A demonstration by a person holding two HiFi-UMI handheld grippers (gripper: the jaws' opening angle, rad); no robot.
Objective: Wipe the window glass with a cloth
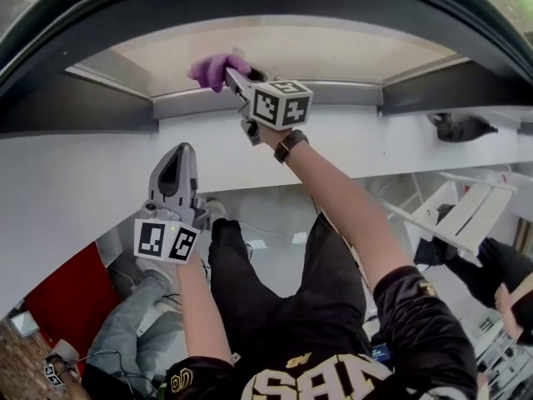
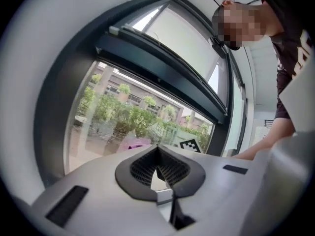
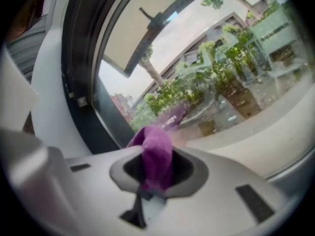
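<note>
R tongs (image 1: 231, 75): clamped on the purple cloth (image 1: 215, 67). A wad sticks out past the tips, rest bunched btw the pads.
L tongs (image 1: 176, 158): closed, nothing btw them. Held low, well apart from the pane, pointing up toward it.
Cloth pos: up at the window glass (image 1: 283, 52), at its low edge, just above the frame rail (image 1: 191, 102). A purple reflection sits right by the wad, so it looks on the pane or v. near. Can't swear to contact.
Stage: reads as mid-wipe, IMO.
Doing it well: press w/ the soft wad only, no hard tips on the glass. Firm grip so the cloth doesn't slip out. Even, overlapping passes, worked into the edge by the rail.
Risk: wad is small, so the tips may scrape.
</note>
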